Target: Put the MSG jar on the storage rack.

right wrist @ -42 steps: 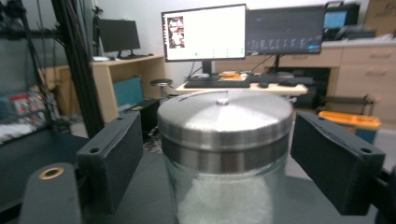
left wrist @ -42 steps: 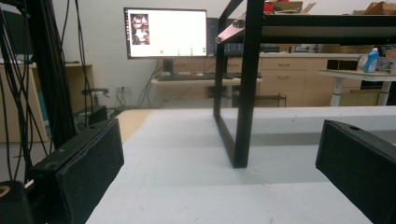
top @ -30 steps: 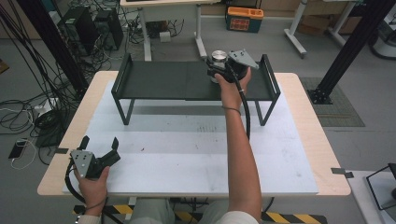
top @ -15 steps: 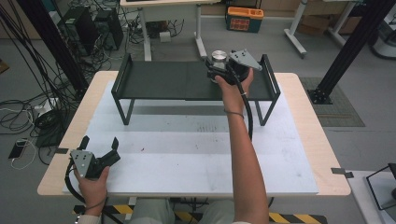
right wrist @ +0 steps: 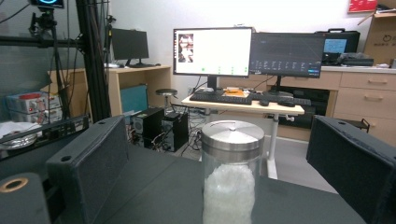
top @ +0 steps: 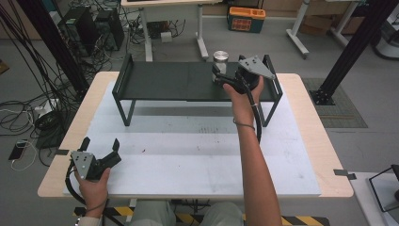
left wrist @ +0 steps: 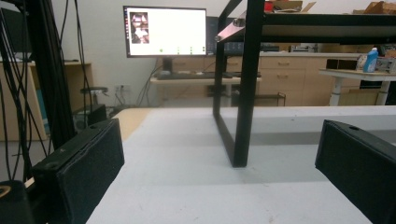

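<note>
1. Nearest to me, the left hand-held gripper [top: 99,149] rests at the front left corner of the bench [top: 197,155], jaws spread wide with nothing between them. It has not shifted from the earlier pictures and takes no part in the work right now.

2. Farther in, the right hand-held gripper [top: 221,75] has changed. It has drawn back a little from the jar [top: 220,60], toward the right end of the black shelf [top: 179,81], and its jaws have just been opening. In the right gripper view both pads stand clear of the glass, with a gap on each side.

3. I read that as a release: the jar looks set down on the shelf and the hand is backing away, so the placing step seems done.

4. The jar [right wrist: 232,172] stands upright near the shelf's far edge toward its right end, steel lid on, white filling inside. It sits just ahead of the right hand-held gripper and roughly centred between the open jaws, untouched. Whether its base sits fully on the shelf surface I cannot quite tell, since the lower part is cut off from view.
</note>
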Motion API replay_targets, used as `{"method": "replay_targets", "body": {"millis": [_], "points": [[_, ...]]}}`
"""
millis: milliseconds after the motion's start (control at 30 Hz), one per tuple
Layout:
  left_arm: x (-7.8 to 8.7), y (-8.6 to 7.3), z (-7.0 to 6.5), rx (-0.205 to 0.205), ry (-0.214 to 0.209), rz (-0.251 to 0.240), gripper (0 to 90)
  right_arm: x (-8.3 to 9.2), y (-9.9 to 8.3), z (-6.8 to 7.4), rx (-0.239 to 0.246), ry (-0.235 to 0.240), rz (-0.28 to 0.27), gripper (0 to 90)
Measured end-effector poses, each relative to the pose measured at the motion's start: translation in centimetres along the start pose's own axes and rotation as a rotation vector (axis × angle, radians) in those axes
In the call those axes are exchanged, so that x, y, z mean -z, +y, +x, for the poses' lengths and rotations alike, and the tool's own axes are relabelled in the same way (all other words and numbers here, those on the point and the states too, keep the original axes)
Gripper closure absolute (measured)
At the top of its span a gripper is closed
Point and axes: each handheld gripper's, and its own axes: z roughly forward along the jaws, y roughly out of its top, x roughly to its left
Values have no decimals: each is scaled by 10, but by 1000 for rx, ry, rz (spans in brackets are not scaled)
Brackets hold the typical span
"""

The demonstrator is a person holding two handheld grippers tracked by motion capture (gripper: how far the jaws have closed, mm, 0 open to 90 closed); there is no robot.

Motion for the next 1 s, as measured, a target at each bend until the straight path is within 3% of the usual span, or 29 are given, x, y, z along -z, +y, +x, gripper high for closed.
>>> {"method": "replay_targets", "body": {"millis": [467, 867, 1000], "points": [[0, 0, 0, -1, 0, 1, 14, 27, -3, -2, 11, 33, 0, 63], [0, 0, 0, -1, -2, 1, 14, 62, -18, -11, 22, 44, -20, 62], [0, 0, 0, -1, -1, 1, 14, 76, -24, -12, 46, 53, -29, 62]]}}
